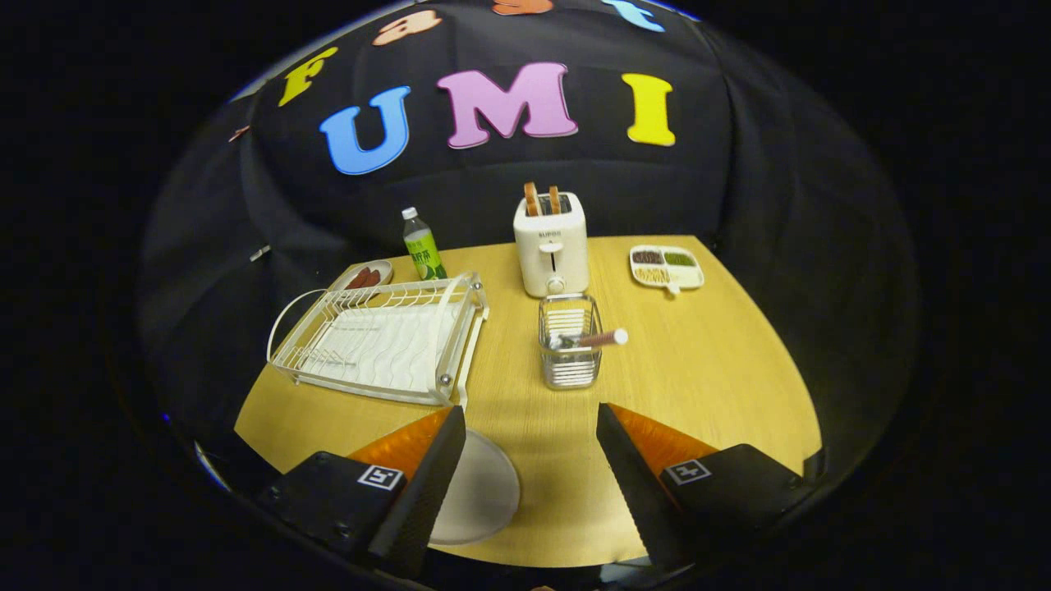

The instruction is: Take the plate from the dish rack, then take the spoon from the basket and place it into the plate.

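Note:
A pale round plate (480,492) lies flat on the wooden table (706,369), partly under my left finger (427,484). My gripper (530,443) stands open above the table's near edge, with nothing between its fingers. Beyond the fingers stands a small wire basket (568,343). A spoon with a brown handle (603,337) leans in the basket, its handle sticking out to the right. The white dish rack (386,341) sits left of the basket with no dishes in it.
A white toaster (551,244) with two bread slices stands behind the basket. A green-labelled bottle (424,245) and a small dish of sausages (365,277) sit behind the rack. A divided snack tray (666,267) lies at the back right.

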Available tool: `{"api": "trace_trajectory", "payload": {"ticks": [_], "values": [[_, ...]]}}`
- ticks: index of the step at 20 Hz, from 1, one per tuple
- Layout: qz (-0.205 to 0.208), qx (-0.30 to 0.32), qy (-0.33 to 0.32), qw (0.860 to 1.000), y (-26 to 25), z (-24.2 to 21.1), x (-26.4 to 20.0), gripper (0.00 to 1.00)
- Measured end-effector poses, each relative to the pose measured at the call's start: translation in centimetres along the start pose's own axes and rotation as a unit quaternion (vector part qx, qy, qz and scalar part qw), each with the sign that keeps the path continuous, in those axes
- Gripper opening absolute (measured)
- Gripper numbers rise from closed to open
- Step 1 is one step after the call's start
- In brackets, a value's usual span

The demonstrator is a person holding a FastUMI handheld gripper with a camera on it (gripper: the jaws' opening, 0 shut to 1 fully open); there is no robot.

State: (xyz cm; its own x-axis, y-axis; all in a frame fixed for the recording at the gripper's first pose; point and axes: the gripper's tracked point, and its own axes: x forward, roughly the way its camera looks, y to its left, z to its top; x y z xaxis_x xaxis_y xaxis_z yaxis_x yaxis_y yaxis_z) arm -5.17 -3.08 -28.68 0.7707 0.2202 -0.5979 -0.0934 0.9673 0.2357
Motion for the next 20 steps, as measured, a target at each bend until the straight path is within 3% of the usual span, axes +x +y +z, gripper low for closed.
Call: {"api": "trace_trajectory", "payload": {"ticks": [3, 12, 14, 18, 20], "values": [[0.006, -0.046, 0.003, 0.999, -1.8, 1.9, 1.9, 0.99], [0.011, -0.040, 0.076, 0.996, -6.3, -0.4, 11.0, 0.98], [0.024, -0.019, 0.082, 0.996, -6.2, -0.4, 11.9, 0.88], [0.040, 0.018, 0.096, 0.994, -5.1, -1.1, 13.1, 0.21], [0.039, 0.010, 0.095, 0.995, -5.0, -0.4, 12.1, 0.15]]}}
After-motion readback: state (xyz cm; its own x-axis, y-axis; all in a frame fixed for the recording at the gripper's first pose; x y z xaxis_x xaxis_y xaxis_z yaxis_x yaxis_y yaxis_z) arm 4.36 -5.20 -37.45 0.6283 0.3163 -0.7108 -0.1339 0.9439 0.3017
